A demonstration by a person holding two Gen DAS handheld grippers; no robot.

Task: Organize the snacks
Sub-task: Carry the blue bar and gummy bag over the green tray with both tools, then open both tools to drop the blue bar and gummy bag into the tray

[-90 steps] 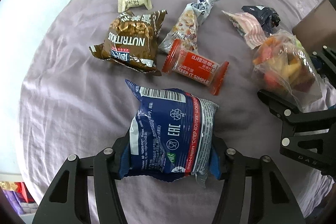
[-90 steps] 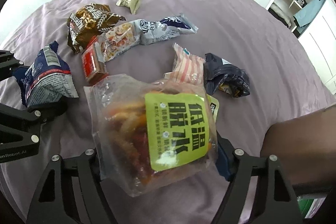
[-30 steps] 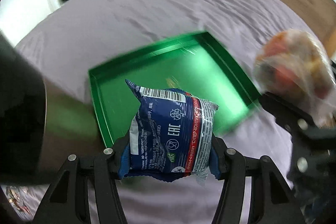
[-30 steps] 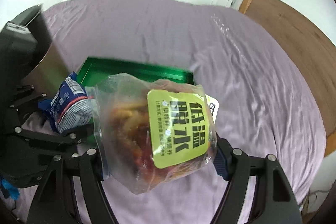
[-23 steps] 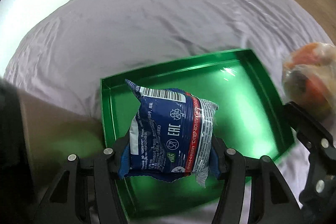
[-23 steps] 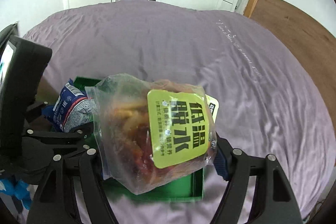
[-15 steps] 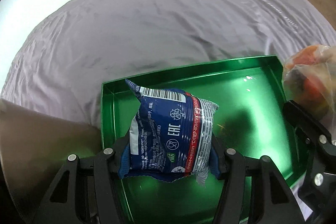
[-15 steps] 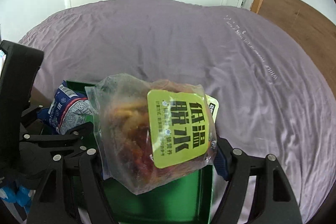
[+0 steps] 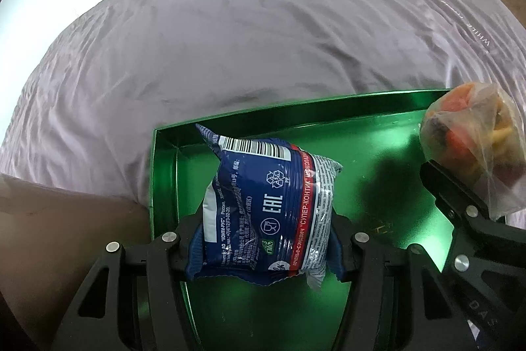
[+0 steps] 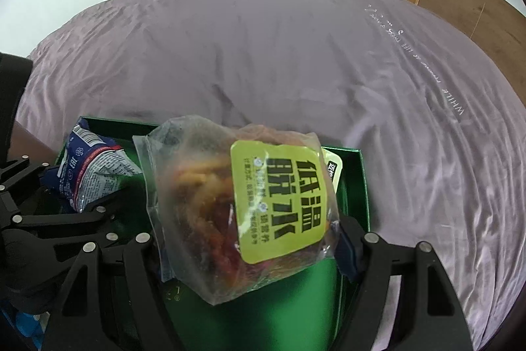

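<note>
Both claws have come down over the green tray, the left claw clamping the blue packet and the right claw clamping the clear bag, so release looks next.

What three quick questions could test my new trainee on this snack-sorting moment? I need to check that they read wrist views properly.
1. True or false: the left tool is shut on the blue packet.
2. What does the right tool hold? A) clear bag with a yellow-green label B) brown nut pouch C) nothing
3. What colour is the tray beneath both snacks?

Key: 1 true; 2 A; 3 green.
</note>
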